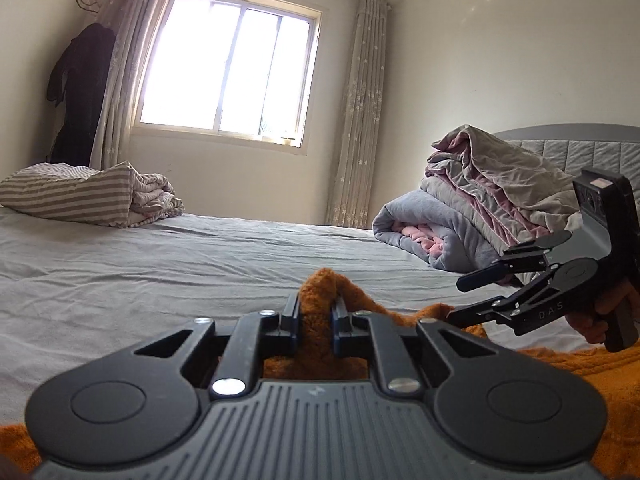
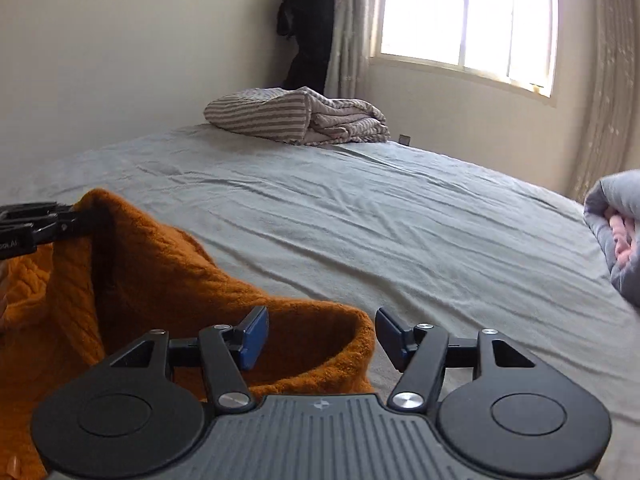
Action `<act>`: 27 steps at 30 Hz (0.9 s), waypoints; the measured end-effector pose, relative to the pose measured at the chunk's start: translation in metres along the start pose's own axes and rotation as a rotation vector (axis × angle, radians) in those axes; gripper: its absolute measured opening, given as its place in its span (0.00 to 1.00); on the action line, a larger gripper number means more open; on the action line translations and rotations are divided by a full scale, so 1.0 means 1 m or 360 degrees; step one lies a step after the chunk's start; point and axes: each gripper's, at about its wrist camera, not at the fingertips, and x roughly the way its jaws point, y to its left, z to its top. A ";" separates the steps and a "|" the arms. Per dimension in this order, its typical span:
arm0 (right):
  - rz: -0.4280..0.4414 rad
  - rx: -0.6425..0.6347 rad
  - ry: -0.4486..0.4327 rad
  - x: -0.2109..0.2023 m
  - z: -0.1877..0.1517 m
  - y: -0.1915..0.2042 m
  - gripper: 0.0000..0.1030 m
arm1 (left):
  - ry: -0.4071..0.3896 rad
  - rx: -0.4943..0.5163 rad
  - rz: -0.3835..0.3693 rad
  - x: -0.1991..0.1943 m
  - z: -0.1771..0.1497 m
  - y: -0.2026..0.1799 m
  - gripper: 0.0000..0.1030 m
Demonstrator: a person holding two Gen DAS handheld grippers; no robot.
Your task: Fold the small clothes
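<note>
Left wrist view: the left claw (image 1: 316,312) is clamped on a raised fold of the orange sweater (image 1: 320,300), which lies on the bed (image 1: 160,264).

Right wrist view: the right claw (image 2: 322,336) gapes wide, the sweater's edge (image 2: 312,344) loose between its pads.

Right gripper (image 2: 322,330) jaws apart over orange sweater (image 2: 168,280); left gripper (image 2: 76,216) pinches its raised edge.

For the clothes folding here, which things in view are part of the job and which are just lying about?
Part of the job:
- orange knitted garment
- left gripper, shut on it
- right gripper, open
- grey bed sheet it lies on

Lying about:
- striped folded blanket
- grey and pink folded quilts
- dark hanging garment
</note>
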 end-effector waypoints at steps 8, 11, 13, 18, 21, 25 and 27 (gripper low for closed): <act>0.0289 -0.0512 0.0372 0.049 0.052 0.036 0.75 | -0.0016 0.0031 -0.0019 -0.003 -0.001 -0.002 0.12; 0.0350 -0.0458 0.0548 0.068 0.047 0.036 0.06 | -0.0014 0.0031 -0.0009 -0.003 -0.001 -0.002 0.12; 0.0428 -0.0380 0.0546 0.061 0.046 0.032 0.07 | -0.0018 0.0014 0.0028 -0.003 -0.001 -0.001 0.12; 0.0418 -0.0120 0.0381 0.054 0.052 0.008 0.07 | 0.0113 -0.0069 0.0208 0.026 0.002 0.004 0.12; 0.0311 -0.0052 0.0472 0.091 0.041 0.017 0.08 | 0.0364 -0.0083 0.0373 0.067 -0.008 0.007 0.12; 0.0206 -0.0018 0.0456 0.112 0.023 0.037 0.10 | 0.0631 -0.0180 0.0456 0.099 -0.020 0.019 0.19; 0.0162 0.0058 0.0429 0.104 0.021 0.034 0.16 | 0.0616 -0.0233 0.0469 0.098 -0.018 0.021 0.24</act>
